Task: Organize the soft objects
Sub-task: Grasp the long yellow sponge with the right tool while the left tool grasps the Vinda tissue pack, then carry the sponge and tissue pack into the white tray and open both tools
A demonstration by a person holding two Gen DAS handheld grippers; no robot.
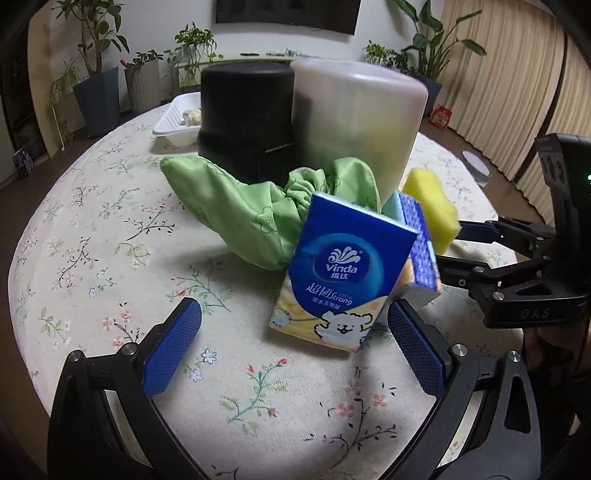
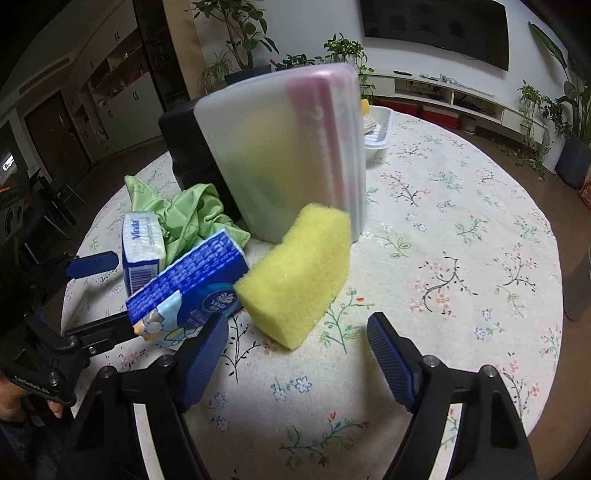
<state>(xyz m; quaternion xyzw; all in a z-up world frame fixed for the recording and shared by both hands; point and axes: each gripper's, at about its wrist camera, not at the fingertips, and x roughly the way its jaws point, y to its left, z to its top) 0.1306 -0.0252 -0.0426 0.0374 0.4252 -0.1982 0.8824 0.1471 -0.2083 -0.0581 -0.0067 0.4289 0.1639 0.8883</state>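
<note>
Both your tongs, left (image 1: 293, 347) and right (image 2: 297, 356), gape empty on the counter (image 2: 461, 258). Tissue pack (image 1: 343, 273) leans against the yellow sponge (image 2: 299, 277); closing carelessly could topple both.

a home living room: potted plants (image 1: 96, 48), wall television (image 2: 436, 26), curtains (image 1: 517, 74).

We see our left tool (image 1: 293, 339) spread wide around a tilted blue tissue pack (image 1: 343, 273) on the flowered counter (image 1: 110, 229), with green cloth (image 1: 258, 206) and yellow sponge (image 1: 430, 206) behind.
</note>
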